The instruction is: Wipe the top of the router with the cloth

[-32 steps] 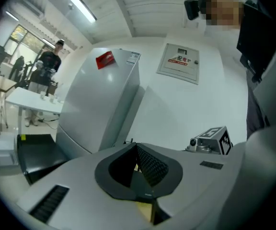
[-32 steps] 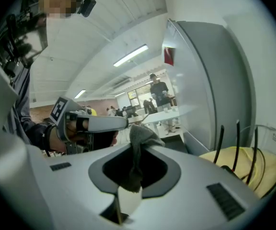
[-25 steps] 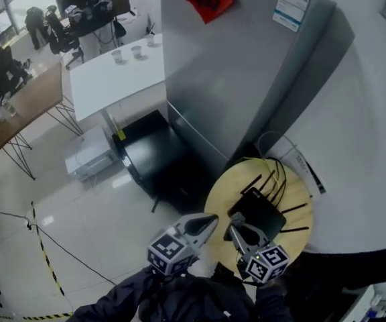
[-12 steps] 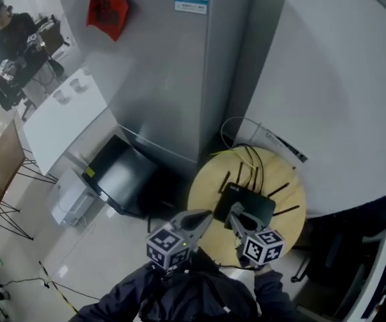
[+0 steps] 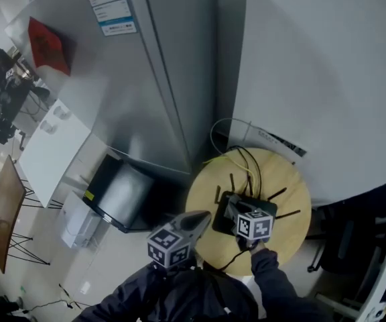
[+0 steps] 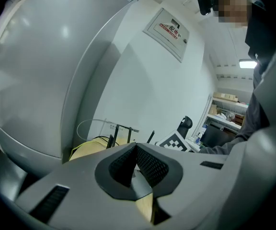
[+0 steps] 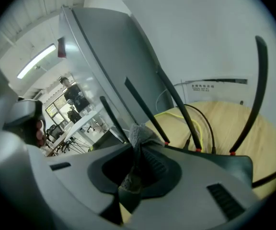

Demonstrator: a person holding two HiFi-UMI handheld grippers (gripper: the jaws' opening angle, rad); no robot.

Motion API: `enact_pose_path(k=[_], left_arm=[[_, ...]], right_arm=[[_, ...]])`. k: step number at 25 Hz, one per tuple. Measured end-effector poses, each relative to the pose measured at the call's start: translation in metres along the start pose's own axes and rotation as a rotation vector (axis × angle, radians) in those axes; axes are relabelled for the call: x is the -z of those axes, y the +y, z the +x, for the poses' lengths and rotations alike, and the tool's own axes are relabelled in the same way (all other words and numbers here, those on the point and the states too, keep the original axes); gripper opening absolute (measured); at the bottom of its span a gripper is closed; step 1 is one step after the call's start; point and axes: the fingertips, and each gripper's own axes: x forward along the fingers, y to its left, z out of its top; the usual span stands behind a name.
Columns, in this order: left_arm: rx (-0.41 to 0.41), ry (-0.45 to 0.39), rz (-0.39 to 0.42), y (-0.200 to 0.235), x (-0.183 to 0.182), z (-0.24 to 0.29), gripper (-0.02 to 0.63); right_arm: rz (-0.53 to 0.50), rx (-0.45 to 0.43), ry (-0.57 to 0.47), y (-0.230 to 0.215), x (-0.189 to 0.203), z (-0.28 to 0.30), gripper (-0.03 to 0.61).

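Note:
A black router point(image 5: 265, 208) with several upright antennas lies on a round wooden table point(image 5: 287, 180). My right gripper point(image 5: 232, 208) hangs over the router's near left part, shut on a grey cloth point(image 7: 137, 134). In the right gripper view the cloth bunches out past the jaws, just above the router point(image 7: 219, 163) body and in front of its antennas. My left gripper point(image 5: 205, 215) stays off the table's left edge, shut with nothing between its jaws; its own view looks across the table point(image 6: 92, 150) at the antennas point(image 6: 112, 139).
A tall grey refrigerator point(image 5: 166, 79) and a white wall point(image 5: 313, 66) stand right behind the table. Yellow and black cables point(image 5: 238, 158) loop at the table's back edge. A black panel point(image 5: 116, 194) leans on the floor at left. A dark chair point(image 5: 344, 243) is at right.
The head view has swung right and closer to the table. My right gripper with the cloth has moved forward over the router. The left gripper has kept its place.

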Motion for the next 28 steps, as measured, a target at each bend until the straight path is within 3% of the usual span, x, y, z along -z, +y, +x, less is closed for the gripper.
enact_pose_path(k=[12, 28], left_arm=[[0.117, 0.057, 0.031, 0.029, -0.017, 0.010, 0.002], [0.157, 0.067, 0.044, 0.036, -0.020, 0.007, 0.002]], right_arm=[[-0.012, 0.144, 0.210, -0.026, 0.014, 0.076, 0.071], [0.082, 0.372, 0.203, -0.139, 0.061, -0.017, 0.071]])
